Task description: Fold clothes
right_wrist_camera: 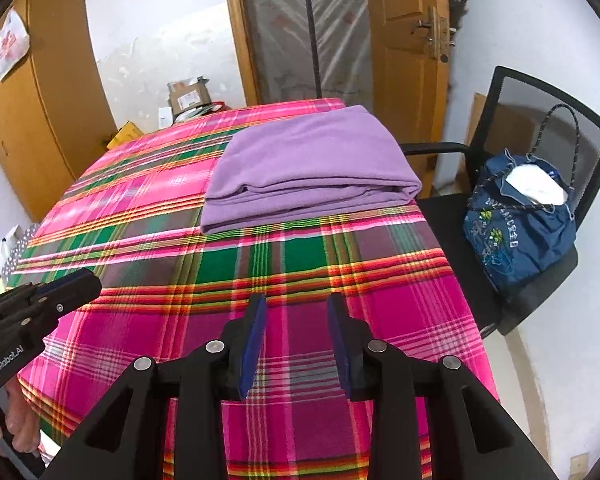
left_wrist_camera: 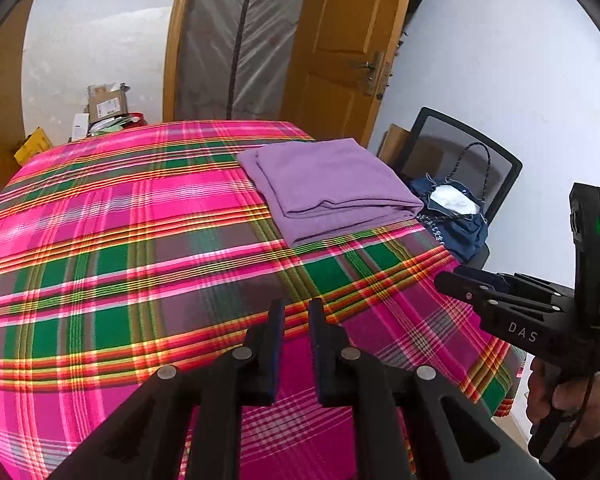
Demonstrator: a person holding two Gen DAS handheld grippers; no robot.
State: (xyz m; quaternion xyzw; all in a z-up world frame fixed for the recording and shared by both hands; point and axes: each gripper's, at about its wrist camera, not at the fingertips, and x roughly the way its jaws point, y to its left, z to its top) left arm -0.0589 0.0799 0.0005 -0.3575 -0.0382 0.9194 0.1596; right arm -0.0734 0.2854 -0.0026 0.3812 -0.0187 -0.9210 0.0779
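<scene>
Right-wrist view: folded purple cloth [right_wrist_camera: 308, 168] lies ahead at the table's [right_wrist_camera: 140, 216] far right corner, long axis crosswise, nearer the empty, moderately parted right gripper [right_wrist_camera: 296, 304] than the empty, narrowly parted left gripper [right_wrist_camera: 88, 280].

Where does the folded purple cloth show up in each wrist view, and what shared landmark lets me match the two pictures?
Left wrist: the folded purple cloth lies right of centre, at the far right corner of the plaid-covered table.
Right wrist: the folded purple cloth sits just above centre, by the table's far right edge.
Shared landmark: the blue bag on the black chair, right of the cloth.
</scene>
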